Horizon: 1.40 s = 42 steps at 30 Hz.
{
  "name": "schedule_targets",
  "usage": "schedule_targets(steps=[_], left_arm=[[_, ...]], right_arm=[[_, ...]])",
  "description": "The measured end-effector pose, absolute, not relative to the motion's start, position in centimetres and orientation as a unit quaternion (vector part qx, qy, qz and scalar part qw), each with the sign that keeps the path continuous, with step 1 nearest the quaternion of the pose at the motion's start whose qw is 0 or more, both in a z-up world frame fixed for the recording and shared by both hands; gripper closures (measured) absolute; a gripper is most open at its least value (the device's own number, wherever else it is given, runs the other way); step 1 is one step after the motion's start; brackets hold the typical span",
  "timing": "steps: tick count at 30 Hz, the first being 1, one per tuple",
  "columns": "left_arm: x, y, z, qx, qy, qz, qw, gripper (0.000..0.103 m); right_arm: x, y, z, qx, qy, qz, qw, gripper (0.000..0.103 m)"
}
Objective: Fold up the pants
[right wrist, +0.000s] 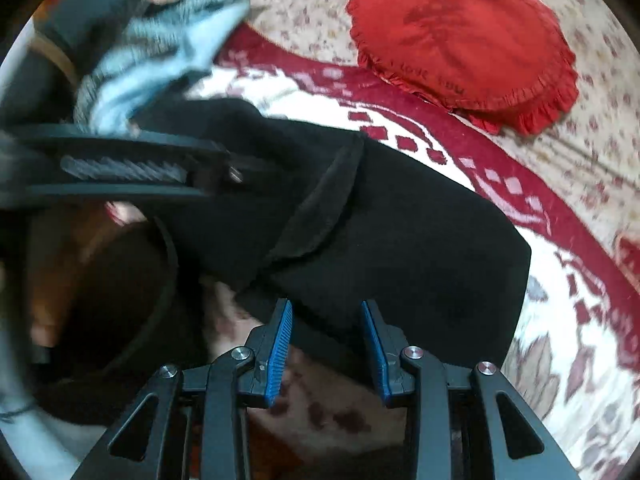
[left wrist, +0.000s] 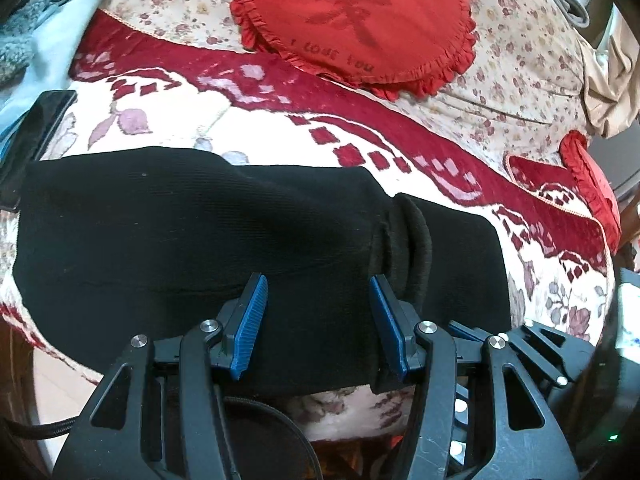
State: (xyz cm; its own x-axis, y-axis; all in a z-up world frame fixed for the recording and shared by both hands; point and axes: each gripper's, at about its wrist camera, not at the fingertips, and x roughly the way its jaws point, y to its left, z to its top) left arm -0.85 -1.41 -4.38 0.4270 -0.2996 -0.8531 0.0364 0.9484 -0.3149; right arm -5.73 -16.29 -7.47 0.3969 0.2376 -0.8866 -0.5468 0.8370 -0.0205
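Red-and-cream patterned blanket (left wrist: 192, 120) covers a bed or sofa seat, I cannot tell which; a red heart-shaped ruffled cushion (left wrist: 352, 20) sits well back on floral fabric, and a grey-and-pale-blue garment (right wrist: 160, 52) lies off to the left. Black pants (left wrist: 160, 232) lie on the blanket already doubled into a broad band, long axis running left to right across both views, near edge hanging close to the front of the seat. A thick rolled hem or waistband (left wrist: 404, 240) stands up toward the right part of the band. Left claw (left wrist: 318, 292) is spread wide, blue pads straddling the near edge of the cloth just left of that rolled band, nothing pinched. Right claw (right wrist: 326, 320) likewise wide, its tips over the near right corner of the pants (right wrist: 400, 240), nothing gripped; the right view is motion-blurred. Judgement: both claws sit at the near long edge, left nearer the middle, right nearer the end, so the next fold likely runs across the long axis.
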Motion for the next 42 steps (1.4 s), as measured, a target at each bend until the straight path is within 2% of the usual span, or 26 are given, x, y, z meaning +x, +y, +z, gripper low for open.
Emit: schedule_targets(steps=[2,3,4,5,6,10,16,20,26,35,42], left_arm=[[-1.0,-1.1,-4.2,-0.129,0.525,-0.099,0.835,0.051],[-1.1,-0.9,-4.1,-0.132,0.525,-0.098,0.835,0.051],[-1.1,-0.7,-3.9,-0.134,0.523,-0.098,0.836,0.051],[-1.3,-0.5,-3.7,-0.136,0.521,-0.099,0.837,0.051],[-1.4,-0.4,-3.5,-0.138,0.519,-0.099,0.838,0.051],[-1.6,-0.1,-2.8,-0.150,0.510,-0.100,0.841,0.051],[-1.8,-2.0,-3.0,-0.127,0.516,-0.110,0.840,0.051],[-1.7,-3.3,-2.9,-0.111,0.512,-0.116,0.844,0.051],[-1.3,-5.7,-4.1,-0.084,0.521,-0.120,0.841,0.051],[-0.9,-6.9,-6.0,-0.048,0.530,-0.108,0.840,0.049],[-1.2,-6.6,-5.8,-0.046,0.526,-0.111,0.842,0.048]], right_arm=[[-5.4,-16.1,-7.6,-0.161,0.488,0.241,0.823,0.072],[-5.2,-16.2,-7.4,-0.155,0.486,0.244,0.825,0.084],[-5.1,-16.6,-7.2,-0.141,0.485,0.247,0.827,0.091],[-4.9,-17.1,-6.8,-0.119,0.485,0.252,0.829,0.097],[-5.0,-17.7,-6.2,-0.098,0.483,0.260,0.830,0.097],[-6.1,-18.2,-4.5,-0.065,0.475,0.280,0.832,0.097],[-5.8,-16.9,-7.8,-0.060,0.520,0.284,0.803,0.093],[-6.0,-20.0,-5.3,0.032,0.501,0.314,0.806,0.077],[-4.7,-24.0,-2.2,0.012,0.463,0.212,0.860,0.076],[-0.1,-22.5,-6.4,-0.083,0.503,0.149,0.847,0.076],[-0.7,-22.8,-5.3,-0.073,0.498,0.148,0.851,0.076]])
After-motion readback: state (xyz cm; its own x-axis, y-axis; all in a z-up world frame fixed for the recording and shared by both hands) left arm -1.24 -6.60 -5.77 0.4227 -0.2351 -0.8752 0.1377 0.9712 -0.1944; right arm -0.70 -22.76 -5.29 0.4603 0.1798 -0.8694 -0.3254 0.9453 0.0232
